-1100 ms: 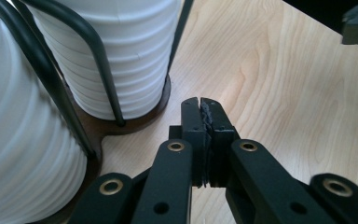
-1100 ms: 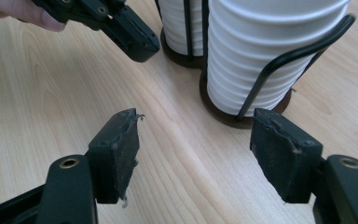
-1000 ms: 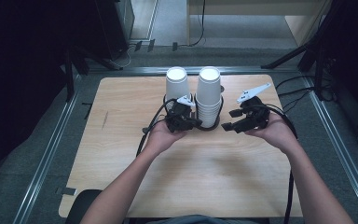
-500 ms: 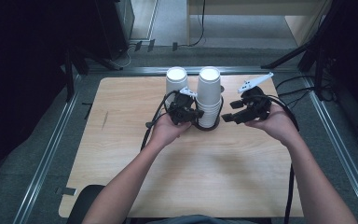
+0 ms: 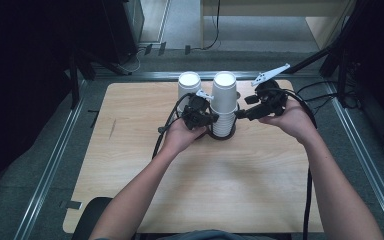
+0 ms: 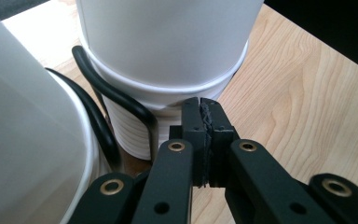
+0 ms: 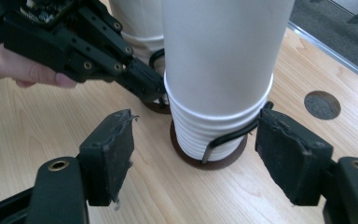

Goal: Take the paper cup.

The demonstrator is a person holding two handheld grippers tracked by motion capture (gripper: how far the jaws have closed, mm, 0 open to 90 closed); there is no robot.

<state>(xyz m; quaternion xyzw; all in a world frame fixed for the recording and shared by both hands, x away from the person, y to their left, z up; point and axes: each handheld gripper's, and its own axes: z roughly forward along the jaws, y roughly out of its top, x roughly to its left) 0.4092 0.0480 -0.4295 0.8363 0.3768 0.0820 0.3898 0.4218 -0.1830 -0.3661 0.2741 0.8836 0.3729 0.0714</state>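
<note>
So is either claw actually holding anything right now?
No. The left claw is shut empty beside the cup stack; the right claw is open around it.

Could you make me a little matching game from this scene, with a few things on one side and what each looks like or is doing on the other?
Things:
1. left gripper
2. right gripper
3. cup stack
4. wire holder

States:
A. white, upright, standing in the holder
B. jaws pressed together, nothing between them, beside the stack's base
C. thin and black, on a round brown base, ringing the low part of the stack
D. jaws apart, one on each side of the stack, pads not touching it

Pairs: 1-B, 2-D, 3-A, 4-C
</note>
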